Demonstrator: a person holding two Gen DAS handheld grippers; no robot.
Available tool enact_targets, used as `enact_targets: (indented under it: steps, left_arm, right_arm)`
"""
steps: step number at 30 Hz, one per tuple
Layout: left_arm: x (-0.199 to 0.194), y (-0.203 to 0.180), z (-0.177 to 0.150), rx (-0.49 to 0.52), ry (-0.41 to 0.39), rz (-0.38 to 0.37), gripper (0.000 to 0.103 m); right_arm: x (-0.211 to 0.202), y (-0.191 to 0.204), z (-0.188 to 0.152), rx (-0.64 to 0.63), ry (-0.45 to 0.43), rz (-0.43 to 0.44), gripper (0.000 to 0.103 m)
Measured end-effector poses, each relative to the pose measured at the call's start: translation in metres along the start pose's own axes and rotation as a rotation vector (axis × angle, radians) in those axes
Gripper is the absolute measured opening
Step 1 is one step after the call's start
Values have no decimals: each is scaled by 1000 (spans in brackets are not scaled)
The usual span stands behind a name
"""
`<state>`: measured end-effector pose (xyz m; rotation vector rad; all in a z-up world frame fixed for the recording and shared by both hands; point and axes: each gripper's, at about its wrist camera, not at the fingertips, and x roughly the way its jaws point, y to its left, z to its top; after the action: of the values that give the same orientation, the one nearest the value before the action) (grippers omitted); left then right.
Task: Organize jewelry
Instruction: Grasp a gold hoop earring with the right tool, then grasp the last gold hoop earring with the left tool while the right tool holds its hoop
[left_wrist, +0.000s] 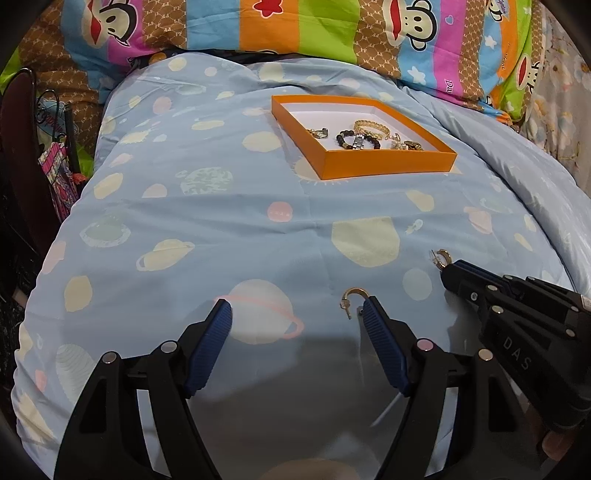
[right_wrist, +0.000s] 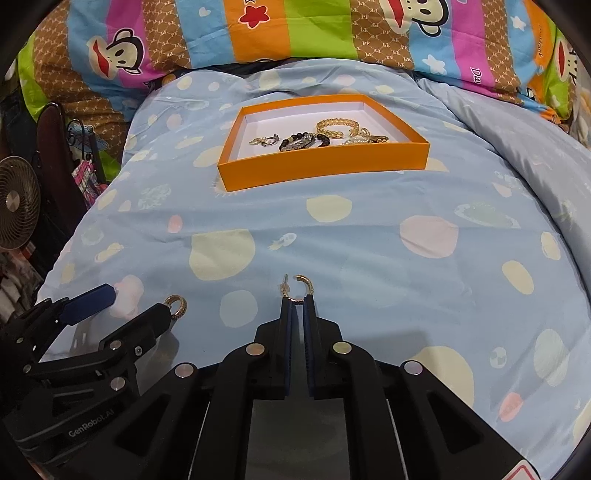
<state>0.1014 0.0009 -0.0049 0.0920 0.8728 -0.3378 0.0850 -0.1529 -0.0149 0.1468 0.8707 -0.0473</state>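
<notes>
One gold hoop earring (right_wrist: 301, 290) pinched, another (left_wrist: 352, 301) lying loose.

Bedroom: quilt (right_wrist: 369, 229), cartoon bedding (right_wrist: 258, 29)

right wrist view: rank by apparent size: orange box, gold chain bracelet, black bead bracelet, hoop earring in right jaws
1. orange box
2. gold chain bracelet and black bead bracelet: look alike, not ranked
3. hoop earring, though it sits nearest the camera, pinched in the right gripper

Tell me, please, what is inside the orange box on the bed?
Inside the orange box: a gold chain bracelet, a black bead bracelet, and small gold pieces on the white bottom. The front wall hides the nearest strip of the bottom.
</notes>
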Motion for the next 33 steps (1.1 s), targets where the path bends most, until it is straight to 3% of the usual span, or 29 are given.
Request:
enact_targets:
  steps: [3,6,8,11,14,30,33]
  left_arm:
    - [0,-1,0,-1,0,1,71]
    - [1,0,0,-5,2,0,71]
    - [1,3,0,-21,5,-1,71]
    - [1,3,0,-25,6,0,71]
    - [1,3,0,-21,6,-2,72]
    - [11,-26,4,93,32,21,72]
    - [12,-27,6,87,29,19,67]
  right_arm:
    - [4,2,5,-4,1,1,11]
    - [7,6,8,-19,1,11,26]
    - [8,7,9,-22,2,7,28]
    - [9,8,10,-21,5,1,26]
    - [9,8,10,-19,0,-30,17]
    - [-37,-50,-36,188,-47,-19,17]
    - [-36,-48,-37,185,-46,-23,17]
